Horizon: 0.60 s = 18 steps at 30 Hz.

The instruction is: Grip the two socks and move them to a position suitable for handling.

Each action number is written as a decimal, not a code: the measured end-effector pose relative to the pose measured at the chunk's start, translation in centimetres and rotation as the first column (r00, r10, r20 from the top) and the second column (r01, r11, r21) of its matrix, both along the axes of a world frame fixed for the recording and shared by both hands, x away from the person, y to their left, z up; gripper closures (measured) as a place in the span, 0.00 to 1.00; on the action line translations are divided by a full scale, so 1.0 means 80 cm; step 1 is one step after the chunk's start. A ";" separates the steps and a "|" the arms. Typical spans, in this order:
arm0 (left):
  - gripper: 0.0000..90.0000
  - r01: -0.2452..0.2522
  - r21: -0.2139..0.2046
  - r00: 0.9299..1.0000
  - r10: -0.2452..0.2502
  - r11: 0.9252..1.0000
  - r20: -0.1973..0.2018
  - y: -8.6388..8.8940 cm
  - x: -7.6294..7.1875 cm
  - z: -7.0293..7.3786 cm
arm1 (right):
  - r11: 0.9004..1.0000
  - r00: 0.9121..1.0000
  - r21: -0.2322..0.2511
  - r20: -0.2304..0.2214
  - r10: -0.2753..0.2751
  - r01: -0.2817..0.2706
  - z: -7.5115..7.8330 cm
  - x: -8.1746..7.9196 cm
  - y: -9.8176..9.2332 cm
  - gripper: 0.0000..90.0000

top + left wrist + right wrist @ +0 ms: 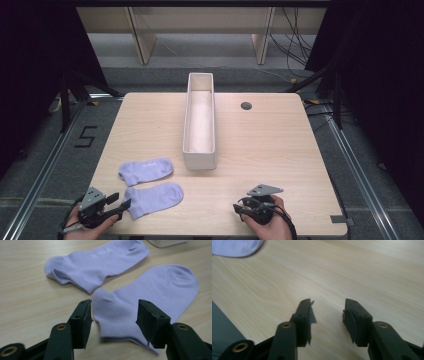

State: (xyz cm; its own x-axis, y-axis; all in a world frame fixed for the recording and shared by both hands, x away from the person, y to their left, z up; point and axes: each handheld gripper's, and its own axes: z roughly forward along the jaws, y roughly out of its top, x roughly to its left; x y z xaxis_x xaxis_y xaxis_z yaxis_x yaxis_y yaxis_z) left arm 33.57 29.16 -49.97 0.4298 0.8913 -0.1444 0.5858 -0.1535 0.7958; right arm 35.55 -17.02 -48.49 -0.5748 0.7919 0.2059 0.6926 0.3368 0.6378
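Two lilac ankle socks lie flat on the wooden table (260, 150) at its front left. The nearer sock (152, 198) (140, 307) has its cuff end between the jaws of my left gripper (121, 202) (113, 315), which stands open around it, pads apart from the cloth. The farther sock (146, 170) (97, 263) lies just beyond. A long white bin (200, 120) stands empty in the table's middle. My right gripper (239, 207) (327, 312) rests open near the front edge, nothing between its jaws.
A small dark round hole (246, 106) sits in the tabletop right of the bin. The nearer sock's toe (235, 247) shows at the top left of the right gripper view. The table's front edge is close behind both hands.
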 end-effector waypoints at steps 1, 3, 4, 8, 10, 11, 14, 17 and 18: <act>0.53 0.006 0.008 1.000 -0.006 1.000 -0.004 0.000 0.001 -0.001 | 1.000 1.000 -0.012 -0.002 0.009 -0.009 0.000 0.002 0.008 0.69; 0.54 -0.003 0.005 1.000 0.003 1.000 -0.014 -0.002 0.001 -0.002 | 0.999 0.999 -0.017 0.011 0.031 -0.031 -0.001 0.006 0.015 0.71; 0.55 -0.016 0.012 1.000 0.016 1.000 -0.011 -0.002 0.004 -0.002 | 0.997 0.997 -0.019 -0.011 0.070 -0.070 0.003 0.012 0.031 0.74; 0.56 -0.026 0.041 1.000 0.026 0.999 -0.002 0.002 0.008 -0.002 | 0.991 0.992 -0.033 -0.013 0.126 -0.126 0.007 0.024 0.064 0.80; 0.57 0.002 0.019 1.000 -0.002 1.000 0.005 0.003 0.012 -0.002 | 0.992 0.991 -0.023 -0.030 0.127 -0.128 0.011 0.028 0.077 0.81; 0.57 0.002 0.019 1.000 -0.002 1.000 0.005 0.003 0.012 -0.002 | 0.992 0.991 -0.023 -0.030 0.127 -0.128 0.011 0.028 0.077 0.81; 0.57 -0.002 0.016 0.999 0.003 1.000 -0.051 -0.004 0.012 0.003 | 0.990 0.989 -0.019 -0.035 0.141 -0.142 0.016 0.040 0.105 0.82; 0.60 -0.010 0.015 0.993 0.012 1.000 -0.114 -0.007 0.013 0.003 | 0.989 0.987 -0.018 -0.062 0.147 -0.148 0.019 0.046 0.126 0.81; 0.61 -0.004 0.011 0.993 0.005 1.000 -0.114 -0.006 0.014 0.002 | 0.990 0.987 -0.016 -0.077 0.140 -0.142 0.019 0.048 0.132 0.81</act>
State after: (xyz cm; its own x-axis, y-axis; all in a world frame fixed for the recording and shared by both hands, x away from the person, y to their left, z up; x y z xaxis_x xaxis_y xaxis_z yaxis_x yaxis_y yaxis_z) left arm 34.72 28.69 -49.84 0.4074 0.8948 -0.1828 0.6732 -0.1590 0.7221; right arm 39.37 -6.49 -46.94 -0.6646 0.7087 0.2367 0.6831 0.4480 0.5767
